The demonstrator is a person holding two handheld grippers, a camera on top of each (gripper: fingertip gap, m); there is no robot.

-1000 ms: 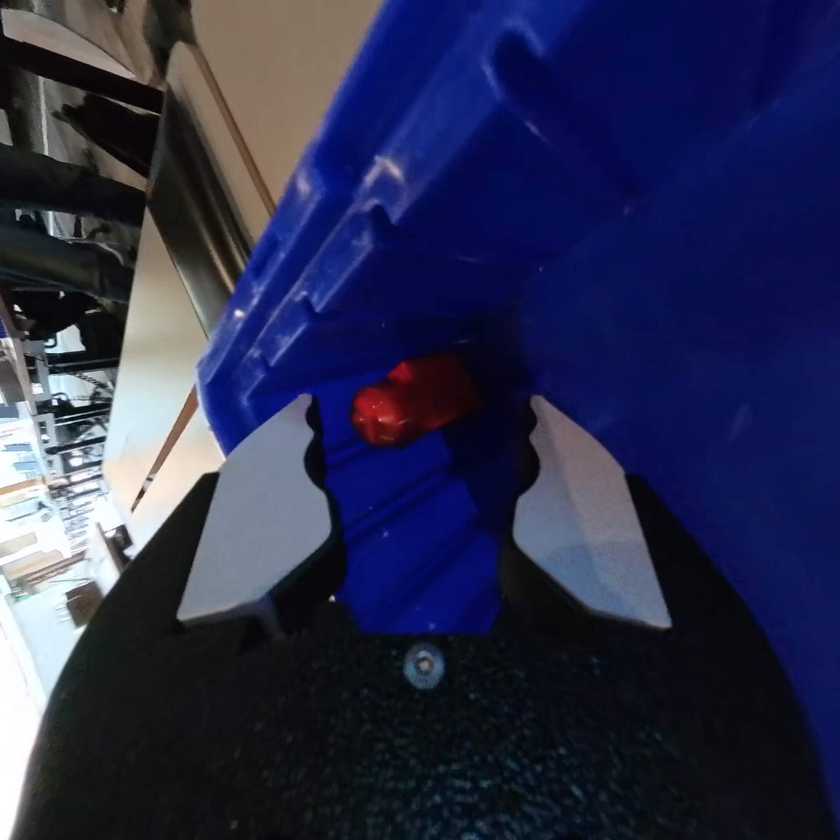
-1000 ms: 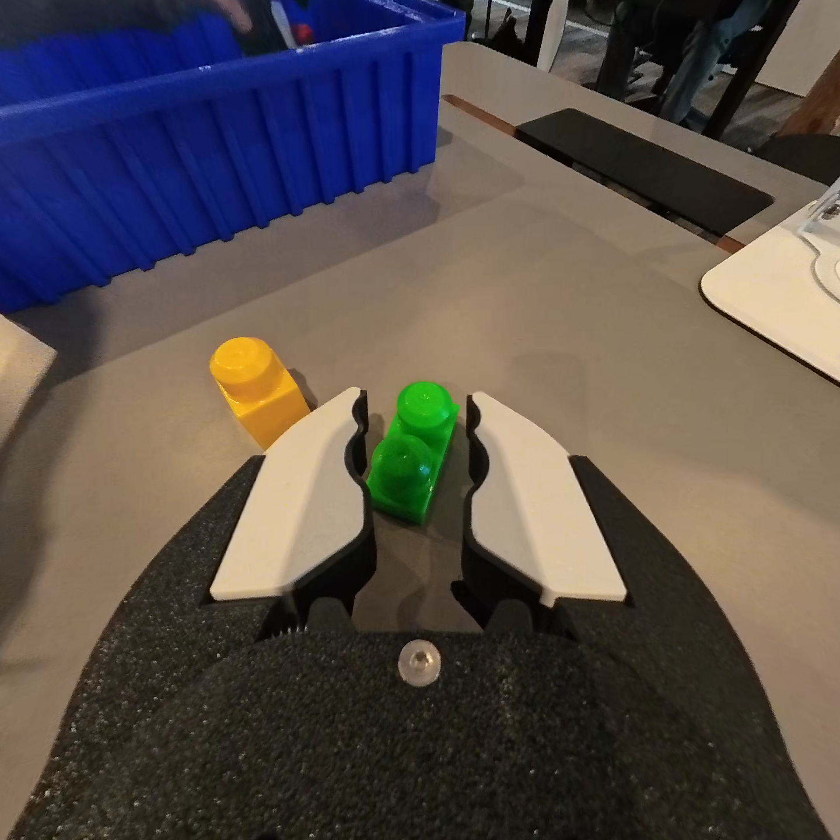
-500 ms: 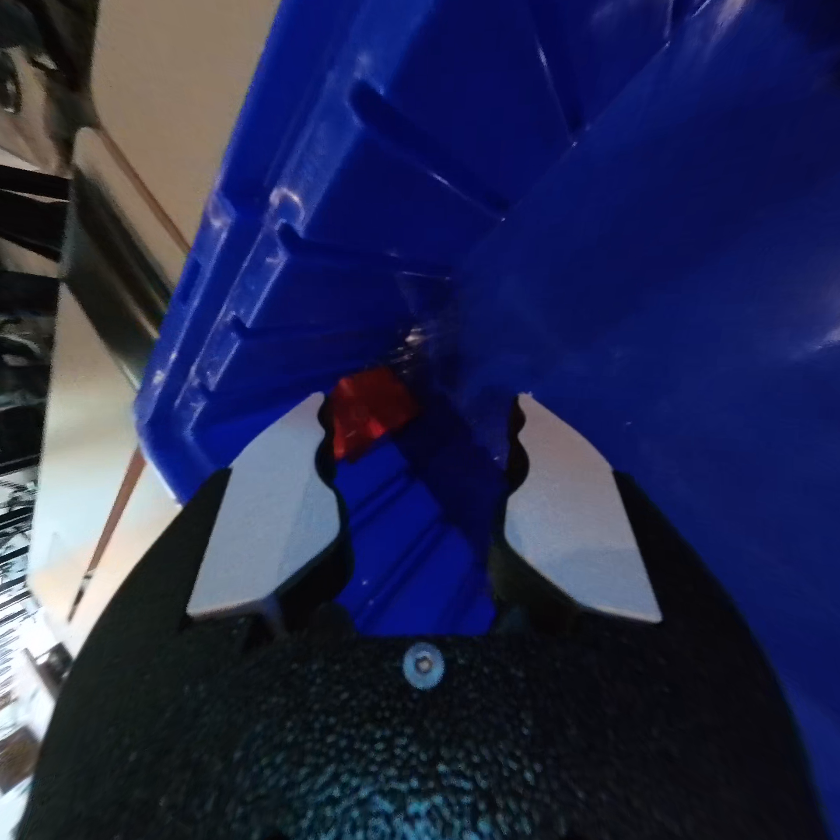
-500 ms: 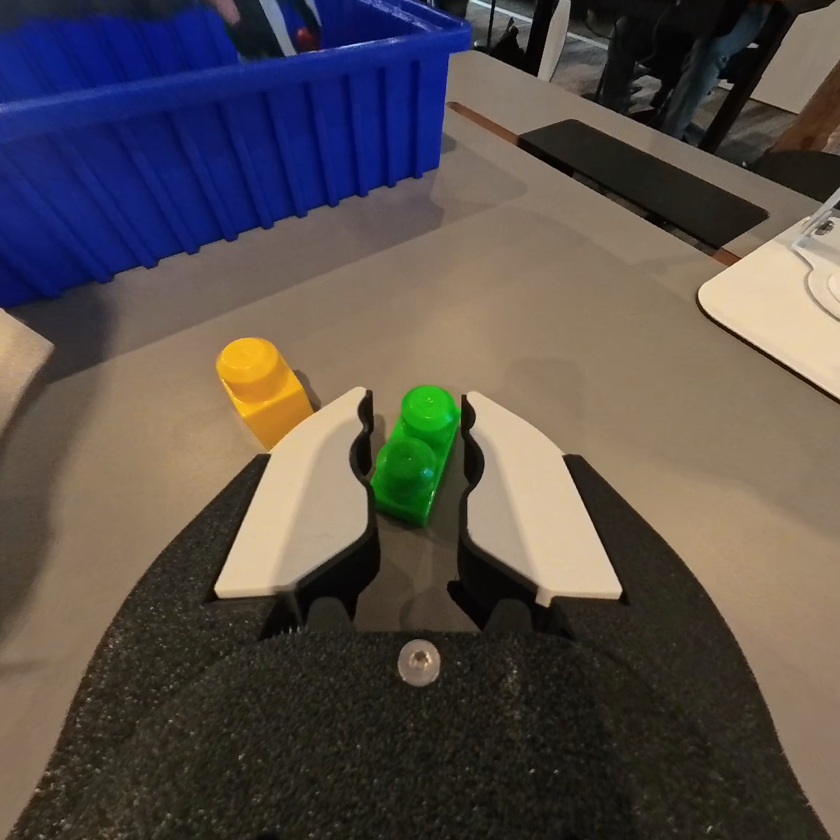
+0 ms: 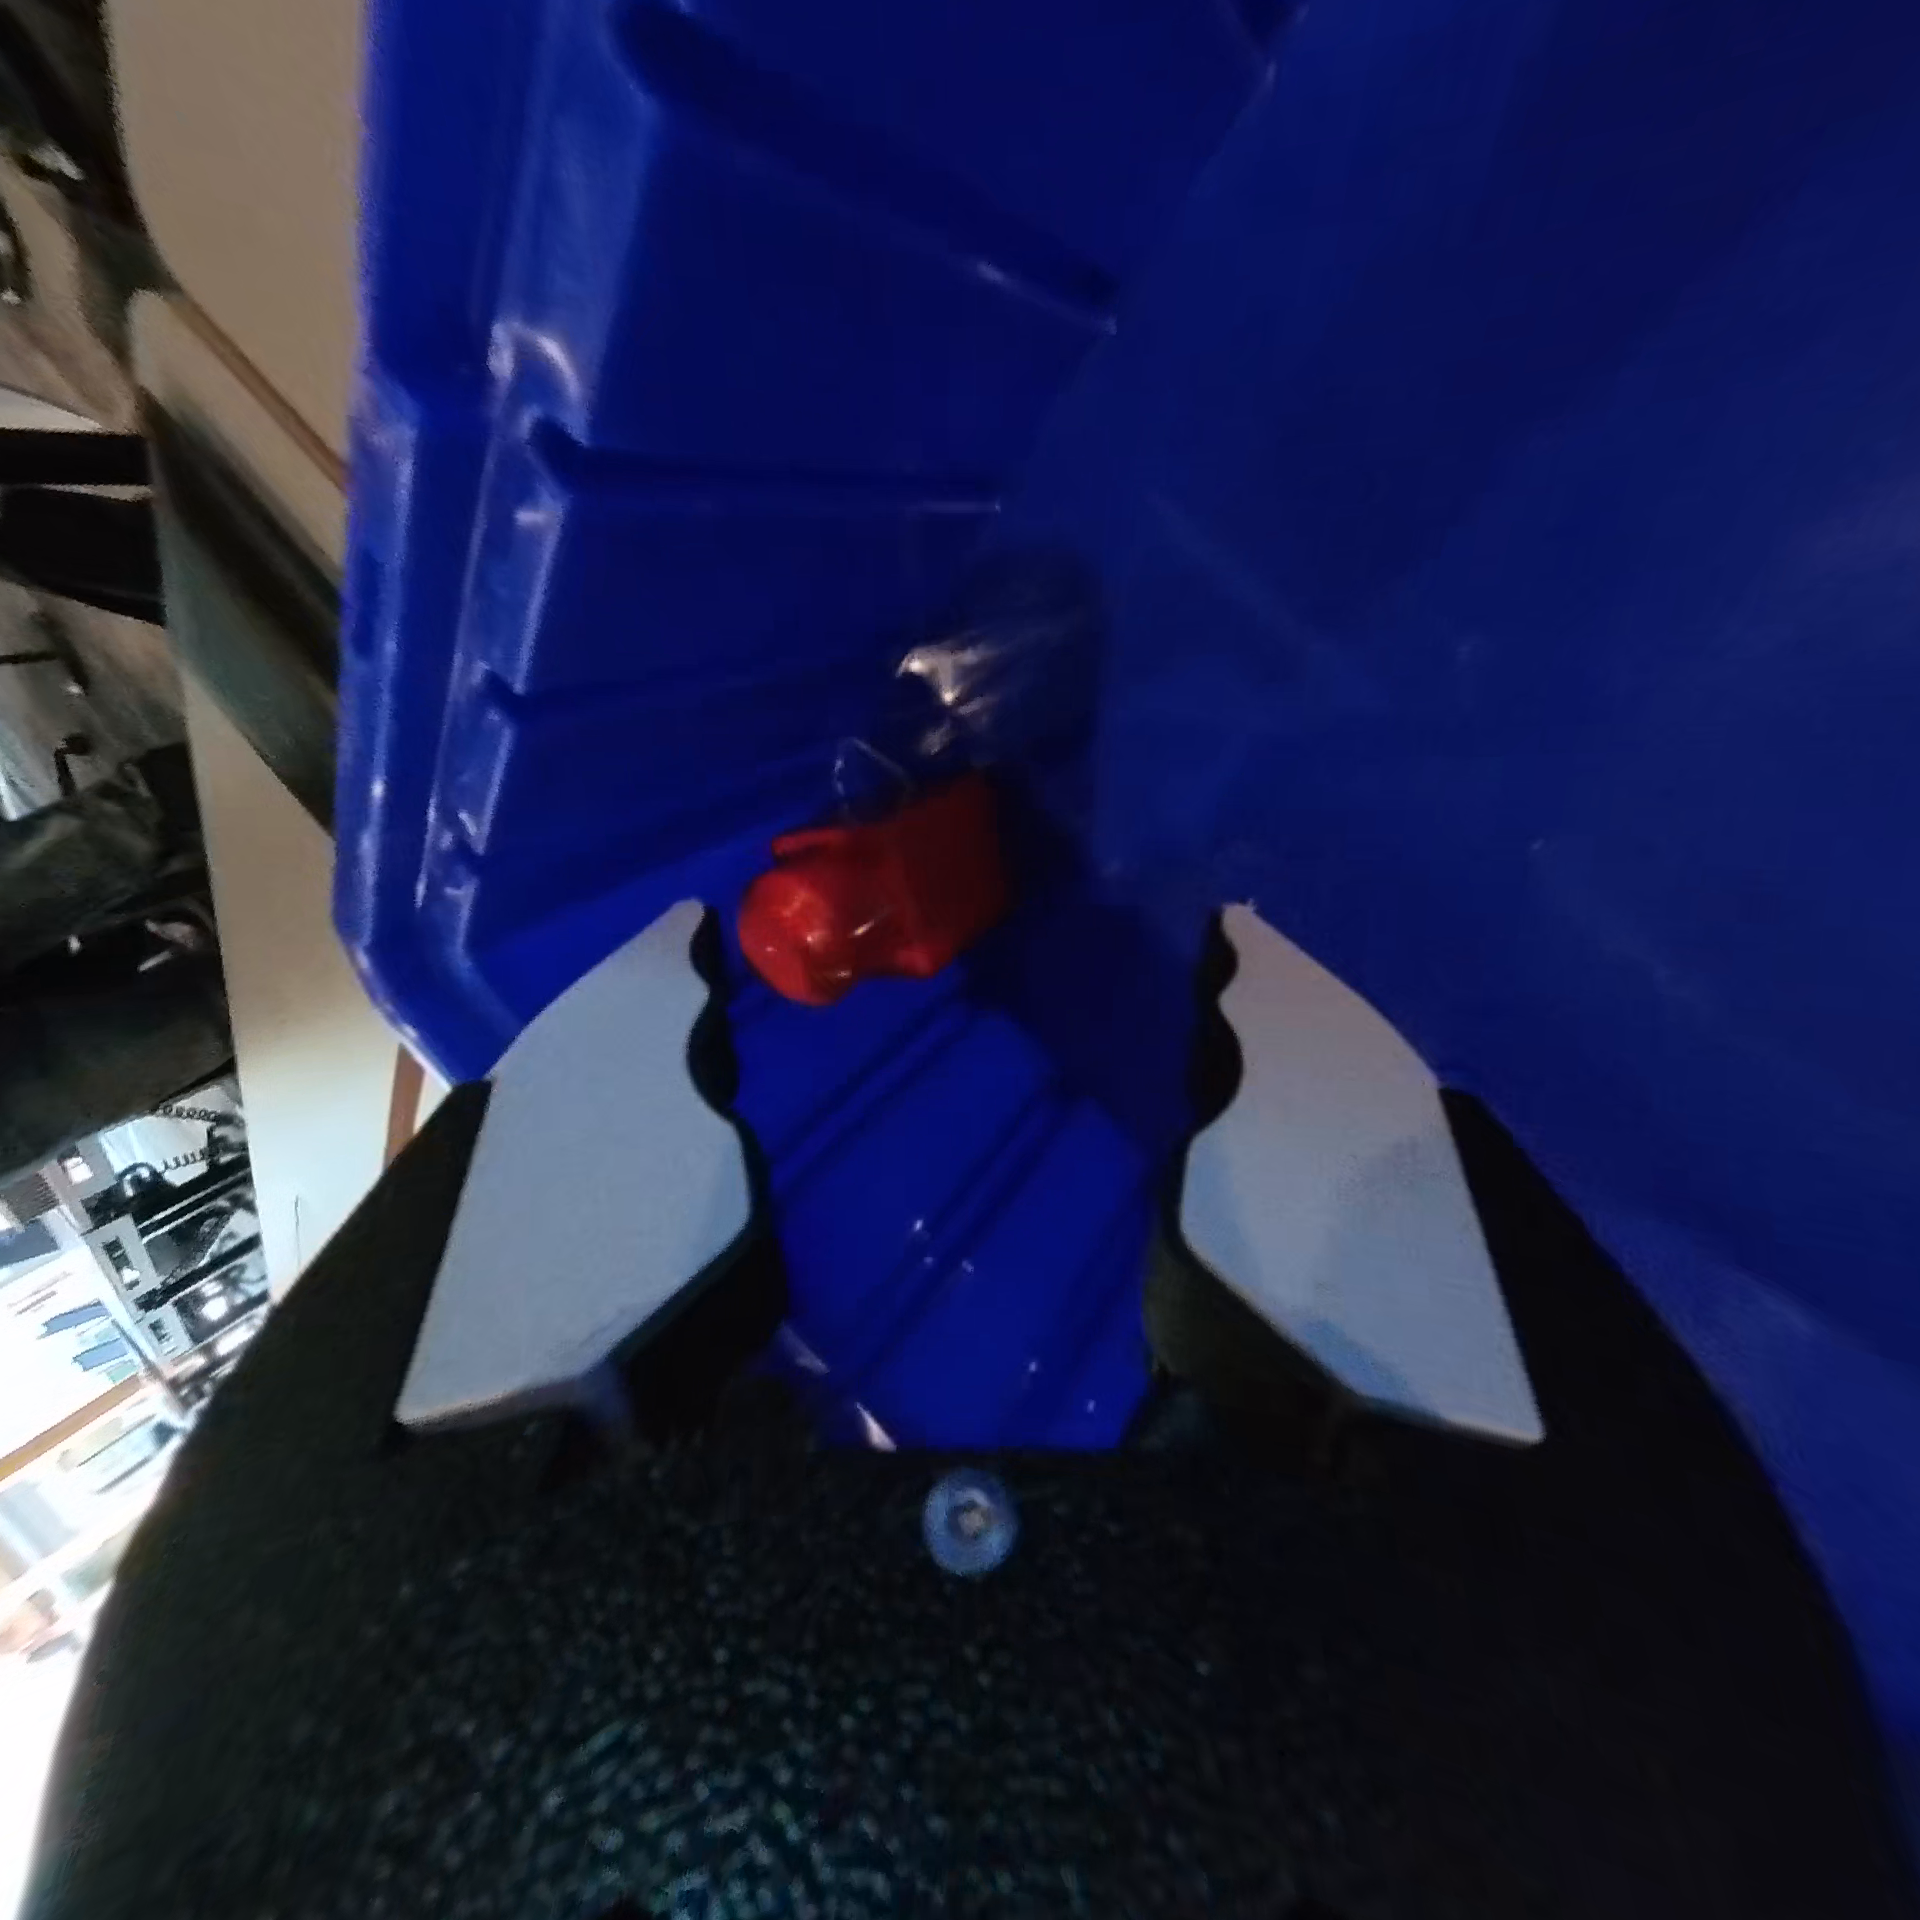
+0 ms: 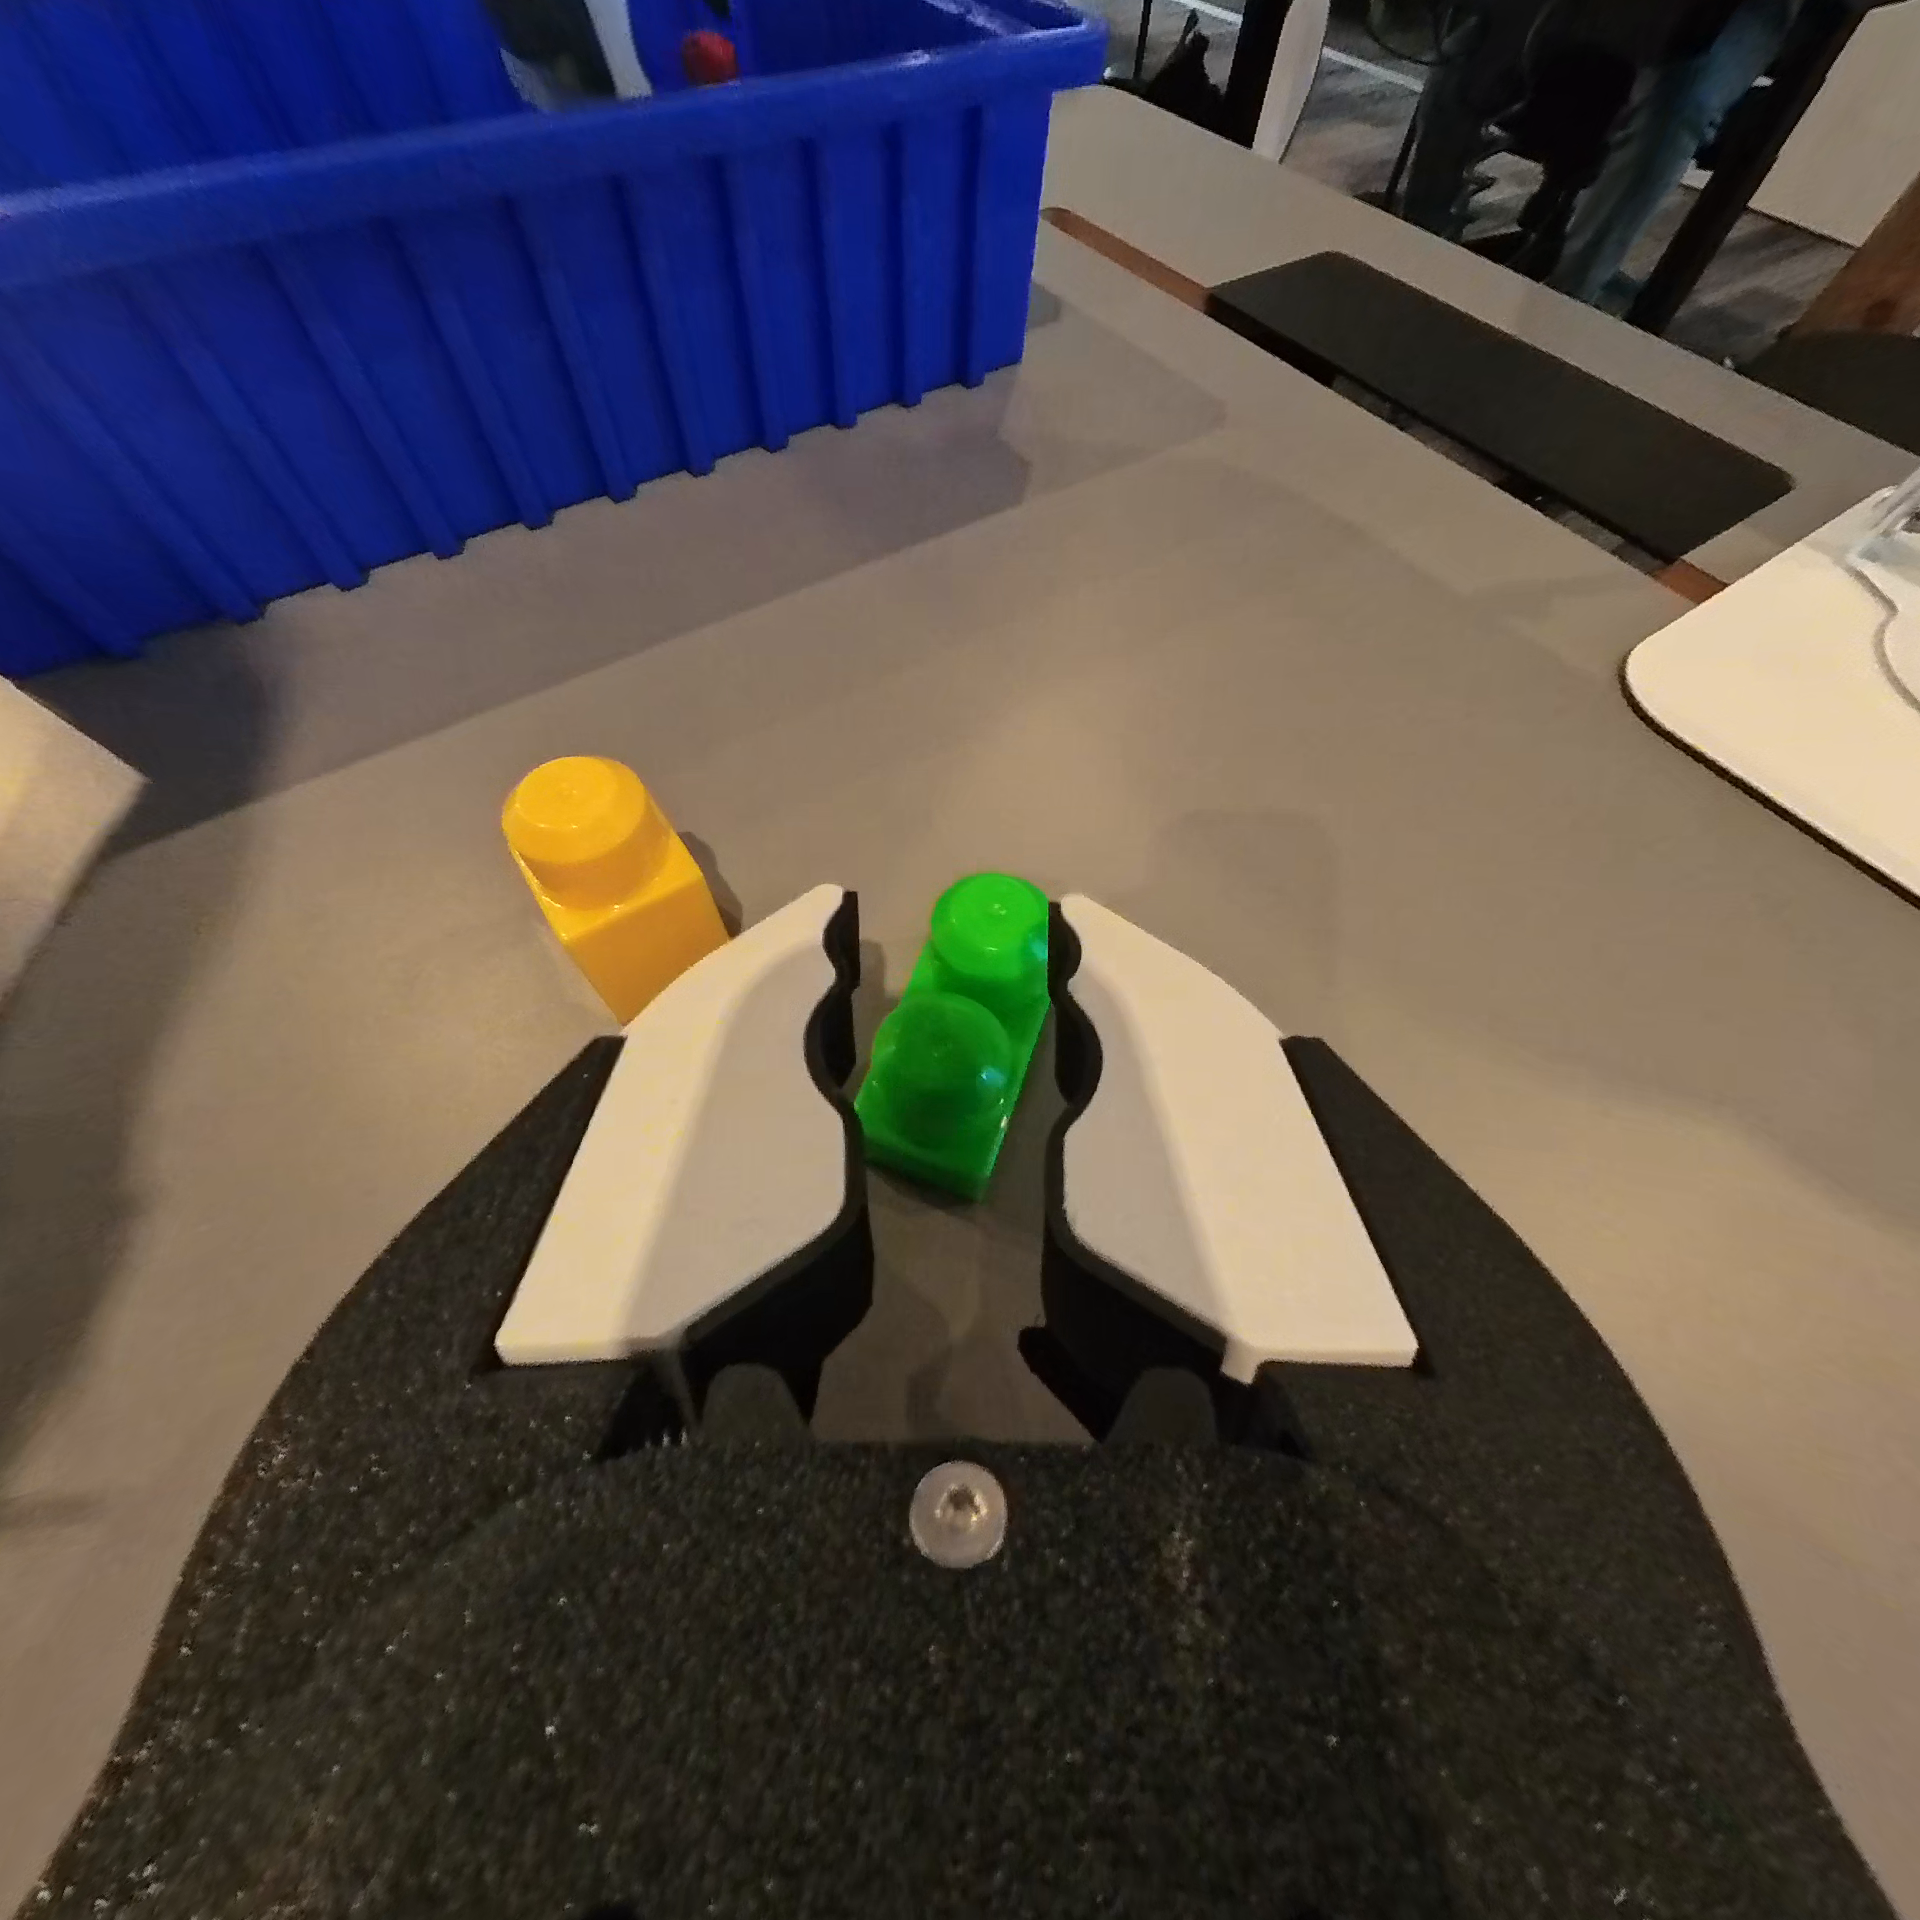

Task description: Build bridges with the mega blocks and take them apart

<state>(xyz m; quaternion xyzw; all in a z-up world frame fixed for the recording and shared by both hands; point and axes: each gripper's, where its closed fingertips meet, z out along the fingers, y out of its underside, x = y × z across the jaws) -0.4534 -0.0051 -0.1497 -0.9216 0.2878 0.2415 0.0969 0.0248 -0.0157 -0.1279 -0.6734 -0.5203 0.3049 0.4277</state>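
In the left wrist view my left gripper is open and empty inside the blue bin. A red block lies on the bin floor in the corner, just beyond and a little left of the fingertips. In the right wrist view my right gripper straddles a green two-stud block on the grey table. Its jaws are narrow. The right finger is against the block and a small gap shows at the left finger. A yellow one-stud block stands upright just left of the left finger.
The blue bin stands at the back left of the table, with my left gripper and the red block showing inside it. A black mat and a white board lie to the right. People's legs and chairs stand beyond the table. The left gripper's tips are roughly 50 centimetres from the right gripper's.
My left gripper has swung inside the bin, and the red block now sits nearer the middle of the jaws. My right jaws have narrowed slightly around the green block.
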